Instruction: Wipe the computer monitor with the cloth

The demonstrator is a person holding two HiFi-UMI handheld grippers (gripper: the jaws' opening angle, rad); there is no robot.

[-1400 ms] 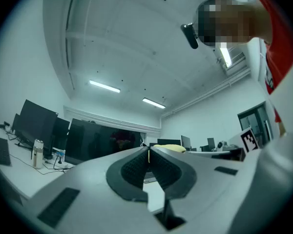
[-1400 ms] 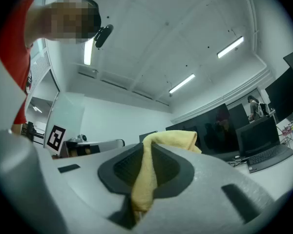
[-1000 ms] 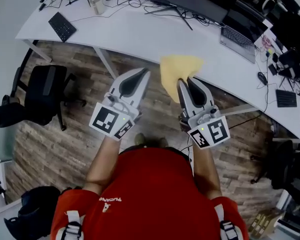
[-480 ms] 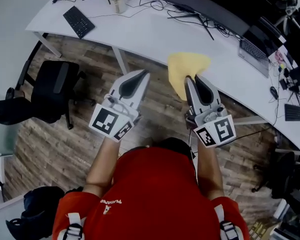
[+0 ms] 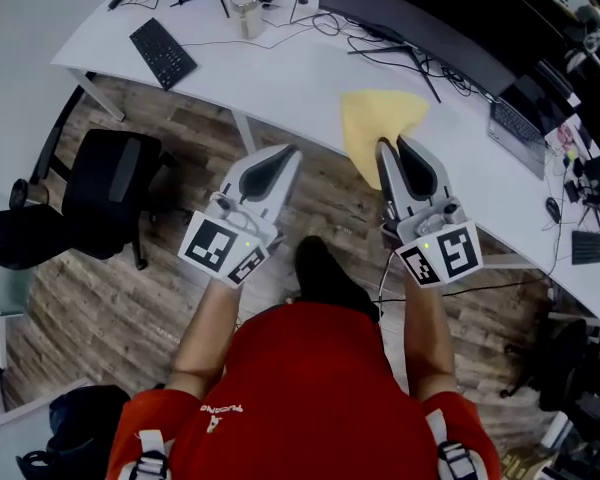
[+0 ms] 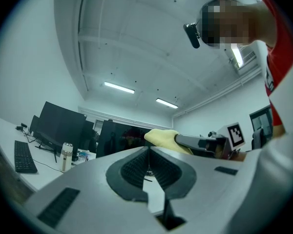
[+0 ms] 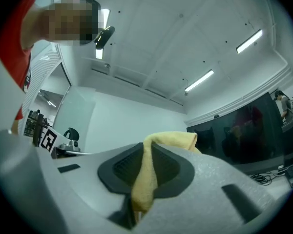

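A yellow cloth [image 5: 376, 128] hangs from my right gripper [image 5: 392, 146], whose jaws are shut on it; the right gripper view shows the cloth [image 7: 149, 177] pinched between the dark pads. My left gripper [image 5: 285, 152] is shut with nothing between its jaws, level with the right one above the wooden floor. A wide dark computer monitor [image 5: 420, 28] stands on the white desk [image 5: 280, 78] ahead, and it shows as a black screen [image 6: 122, 140] in the left gripper view. Both grippers are short of the desk's near edge.
A black keyboard [image 5: 162, 52] and a metal tumbler [image 5: 246, 10] sit on the desk's left part. A laptop [image 5: 525, 118] and cables lie to the right. A black office chair [image 5: 110, 188] stands on the floor at the left. A dark shoe [image 5: 325, 273] shows below the grippers.
The desk has slid lower and to the right in the head view as the person walks toward it. Both grippers keep their pose, and the cloth stays in the right one.
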